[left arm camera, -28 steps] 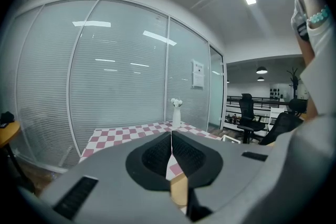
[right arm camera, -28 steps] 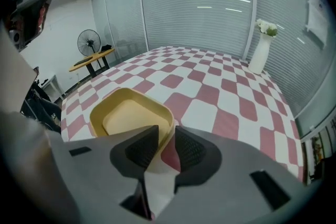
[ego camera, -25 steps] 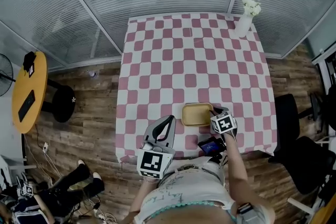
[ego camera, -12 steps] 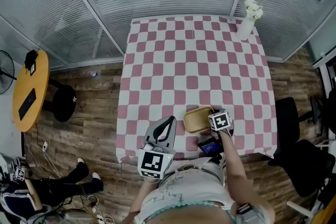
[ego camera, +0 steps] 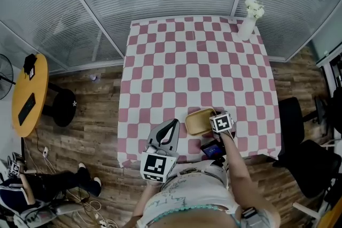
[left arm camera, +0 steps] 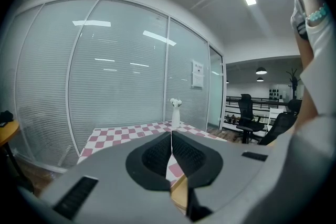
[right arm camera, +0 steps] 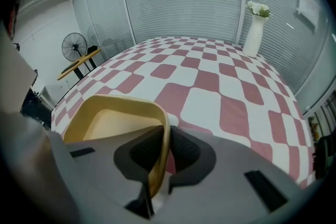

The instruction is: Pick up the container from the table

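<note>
Right tool [right arm camera: 164, 150]: clamped on the right wall of the container [ego camera: 199, 121]; one pad is inside the wall, the other outside, and the yellow rim stands up between them.
Left tool [left arm camera: 170, 152]: jaws together, with nothing between them; it is over the near edge of the bench [ego camera: 192, 61], just left of the container and not touching it, and it points toward the far edge.
Container: yellow, shallow, a rectangle with round corners; it is close to the near edge of the bench, toward the near right corner. Whether its bottom touches the cloth, I cannot tell.
Bench: covered with a cloth of pink and white squares.
Vase [ego camera: 247, 24]: white, upright, with white flowers, at the far right corner, well apart from the container.
Floor [ego camera: 96, 115]: wooden; a round yellow side table [ego camera: 28, 94] stands left of the bench, and a black chair [ego camera: 300, 139] right of it.
</note>
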